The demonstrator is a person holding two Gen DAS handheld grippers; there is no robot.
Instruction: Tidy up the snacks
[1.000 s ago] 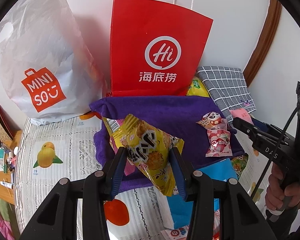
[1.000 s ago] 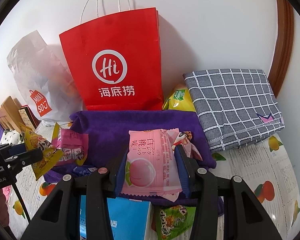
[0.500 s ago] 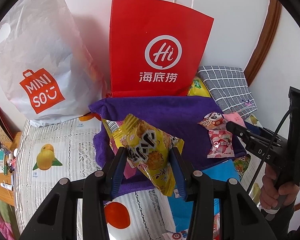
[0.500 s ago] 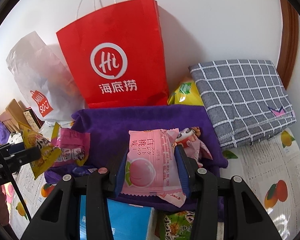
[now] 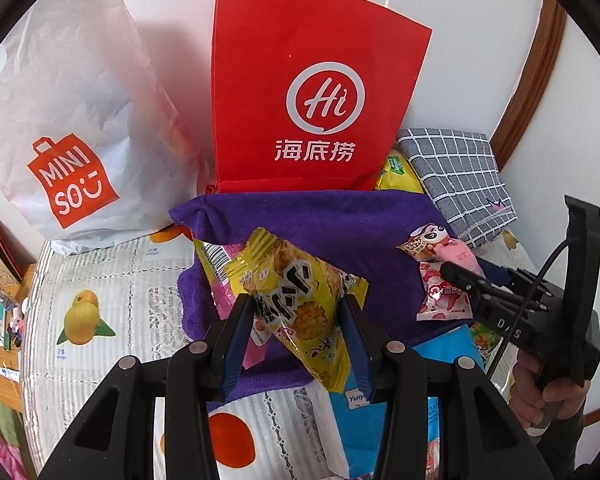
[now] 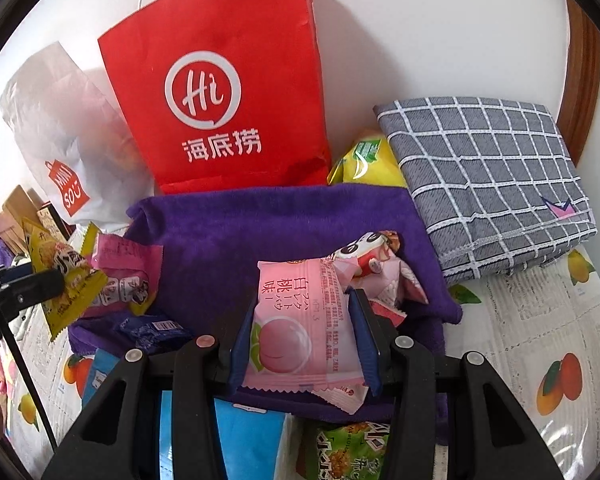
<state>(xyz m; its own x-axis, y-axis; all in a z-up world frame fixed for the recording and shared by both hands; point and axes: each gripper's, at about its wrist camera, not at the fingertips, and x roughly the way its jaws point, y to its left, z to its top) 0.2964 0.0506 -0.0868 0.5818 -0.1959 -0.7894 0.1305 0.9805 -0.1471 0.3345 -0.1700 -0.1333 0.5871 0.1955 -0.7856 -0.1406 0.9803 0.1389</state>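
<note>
Now the right gripper [image 6: 304, 332] pinches the pink packet [image 6: 300, 320] between its blue pads and has come lower, so the purple towel [image 6: 260, 232] looks nearer than a second ago; I judge the packet is about to be laid there. The left gripper [image 5: 296, 328] pinches the yellow packet [image 5: 296, 300], and its view is almost the same as before. Behind the pink packet lies the panda packet [image 6: 364, 248] on the towel. Farther back stands the red bag [image 6: 220, 92], unchanged.
</note>
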